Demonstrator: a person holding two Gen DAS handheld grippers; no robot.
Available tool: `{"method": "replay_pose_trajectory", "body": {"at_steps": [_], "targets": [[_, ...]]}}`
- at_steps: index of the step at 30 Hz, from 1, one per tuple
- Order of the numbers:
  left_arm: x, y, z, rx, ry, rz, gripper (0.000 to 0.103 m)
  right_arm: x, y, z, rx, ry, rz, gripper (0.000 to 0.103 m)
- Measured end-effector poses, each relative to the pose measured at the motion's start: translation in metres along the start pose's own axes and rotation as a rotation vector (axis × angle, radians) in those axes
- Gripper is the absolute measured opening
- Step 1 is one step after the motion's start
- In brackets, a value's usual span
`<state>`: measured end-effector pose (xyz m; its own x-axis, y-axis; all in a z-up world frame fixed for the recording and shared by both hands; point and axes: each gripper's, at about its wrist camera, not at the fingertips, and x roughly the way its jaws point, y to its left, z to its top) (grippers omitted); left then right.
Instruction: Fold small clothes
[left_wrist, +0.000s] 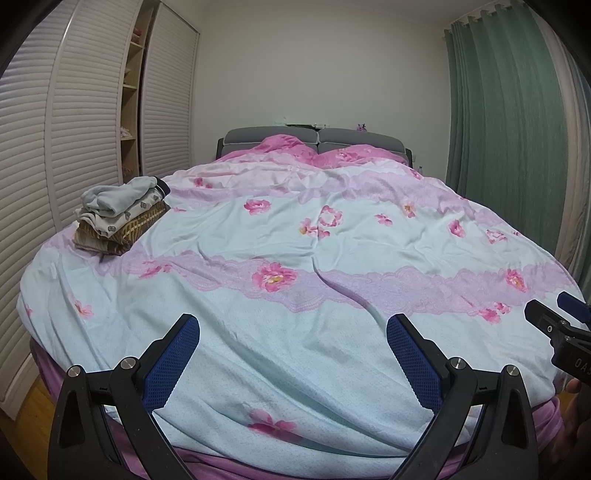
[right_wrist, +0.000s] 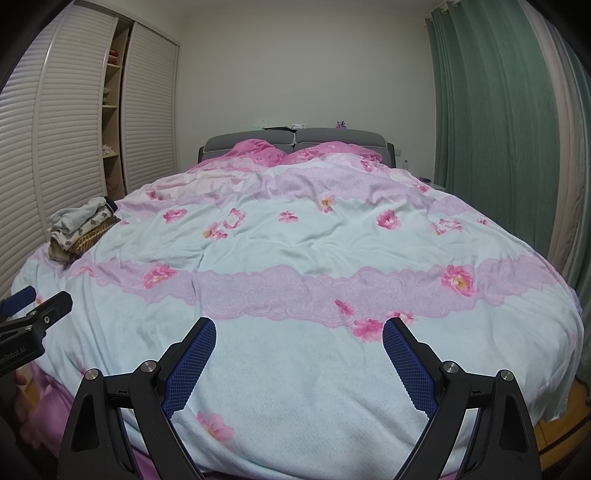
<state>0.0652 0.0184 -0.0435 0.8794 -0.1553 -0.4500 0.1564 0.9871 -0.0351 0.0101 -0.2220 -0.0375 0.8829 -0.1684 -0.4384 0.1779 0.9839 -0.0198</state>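
**Both grippers spread wide over the bed's foot**

A wide bed under a pale blue and pink flowered quilt (left_wrist: 295, 236) fills both views. On the quilt's far left edge sits a small stack of folded clothes (left_wrist: 120, 218). The left gripper (left_wrist: 293, 325) and right gripper (right_wrist: 299, 328) hang over the quilt's near edge, jaws apart, holding nothing.

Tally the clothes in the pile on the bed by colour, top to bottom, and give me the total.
Grey: 1, the top garment
White with grey print: 1, the middle garment
Brown with a pale pattern: 1, the bottom garment
Total: 3 visible in the pile on the bed; anything hidden between the layers cannot be told.
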Motion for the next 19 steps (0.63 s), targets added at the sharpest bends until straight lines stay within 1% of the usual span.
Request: {"method": "replay_pose_trajectory", "body": {"at_steps": [6,10,19], "targets": [[-0.0008,0.0011,-0.0008,0.000,0.001,0.012,0.103,0.0001,0.0001,0.0002,0.001,0.001,-0.001,0.093],[0.0000,0.0020,-0.0008,-0.010,0.006,0.001,0.103,0.0006,-0.0005,-0.0003,0.006,0.005,0.000,0.093],[0.0015,0.0024,-0.0004,-0.004,0.015,0.002,0.103,-0.0011,0.0005,-0.0035,0.015,0.008,-0.002,0.093]]}}
